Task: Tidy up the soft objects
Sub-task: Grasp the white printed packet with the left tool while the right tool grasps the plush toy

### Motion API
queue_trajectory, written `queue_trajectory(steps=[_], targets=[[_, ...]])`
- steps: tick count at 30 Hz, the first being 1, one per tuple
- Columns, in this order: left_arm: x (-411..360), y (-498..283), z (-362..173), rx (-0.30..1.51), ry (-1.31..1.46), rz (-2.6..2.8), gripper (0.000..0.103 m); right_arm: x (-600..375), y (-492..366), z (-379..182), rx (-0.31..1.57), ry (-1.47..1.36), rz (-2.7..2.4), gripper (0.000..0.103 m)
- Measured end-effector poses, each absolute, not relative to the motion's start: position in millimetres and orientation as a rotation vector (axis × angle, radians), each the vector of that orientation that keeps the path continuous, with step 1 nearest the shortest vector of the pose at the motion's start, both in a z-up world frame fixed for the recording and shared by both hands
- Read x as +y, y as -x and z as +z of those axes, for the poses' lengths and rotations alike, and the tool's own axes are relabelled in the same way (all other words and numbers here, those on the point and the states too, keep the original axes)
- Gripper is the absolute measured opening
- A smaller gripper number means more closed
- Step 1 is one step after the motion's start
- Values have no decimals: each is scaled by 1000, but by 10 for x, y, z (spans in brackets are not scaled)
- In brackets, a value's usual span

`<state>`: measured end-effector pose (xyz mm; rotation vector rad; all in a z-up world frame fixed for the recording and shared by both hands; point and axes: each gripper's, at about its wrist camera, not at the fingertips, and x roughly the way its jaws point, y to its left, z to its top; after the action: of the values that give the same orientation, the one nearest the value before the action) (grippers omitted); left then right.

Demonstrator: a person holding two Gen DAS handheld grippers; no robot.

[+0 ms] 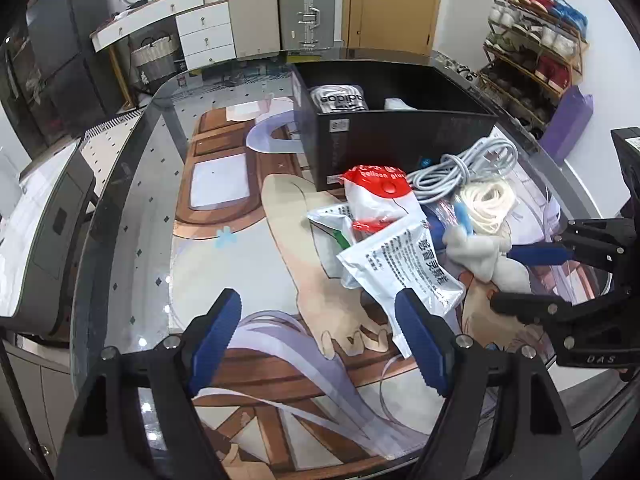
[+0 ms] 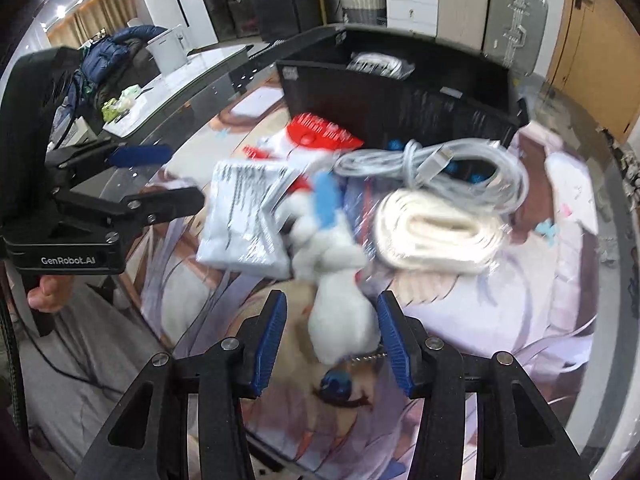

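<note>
A white plush toy (image 2: 340, 280) with a blue part lies on the printed table mat, its lower end between the open blue pads of my right gripper (image 2: 332, 320); it also shows in the left wrist view (image 1: 484, 252). My left gripper (image 1: 316, 328) is open and empty, its right pad next to a white printed pouch (image 1: 416, 268). A red-and-white bag (image 1: 376, 196), a grey cable coil (image 1: 460, 168) and a cream rope coil (image 1: 488, 204) lie beside it. A black box (image 1: 400, 132) holds an adidas packet (image 1: 340, 98).
The glass table's curved edge (image 1: 120, 200) runs along the left. Drawers, suitcases (image 1: 304, 4) and a shoe rack (image 1: 532, 52) stand behind. The right gripper's body (image 1: 588, 280) sits at the right of the left wrist view.
</note>
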<state>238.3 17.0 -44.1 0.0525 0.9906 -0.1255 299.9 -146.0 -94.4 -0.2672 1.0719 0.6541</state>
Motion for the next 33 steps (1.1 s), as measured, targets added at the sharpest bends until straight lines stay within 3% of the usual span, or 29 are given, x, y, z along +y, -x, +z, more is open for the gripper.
queue_trajectory(steps=[18, 33], targets=[[-314, -2669, -504, 1006, -44, -162, 80, -1628, -3049, -685, 1041, 196, 599, 48], [-184, -2658, -618, 1055, -34, -153, 79, -1607, -3052, -720, 1044, 218, 598, 48]])
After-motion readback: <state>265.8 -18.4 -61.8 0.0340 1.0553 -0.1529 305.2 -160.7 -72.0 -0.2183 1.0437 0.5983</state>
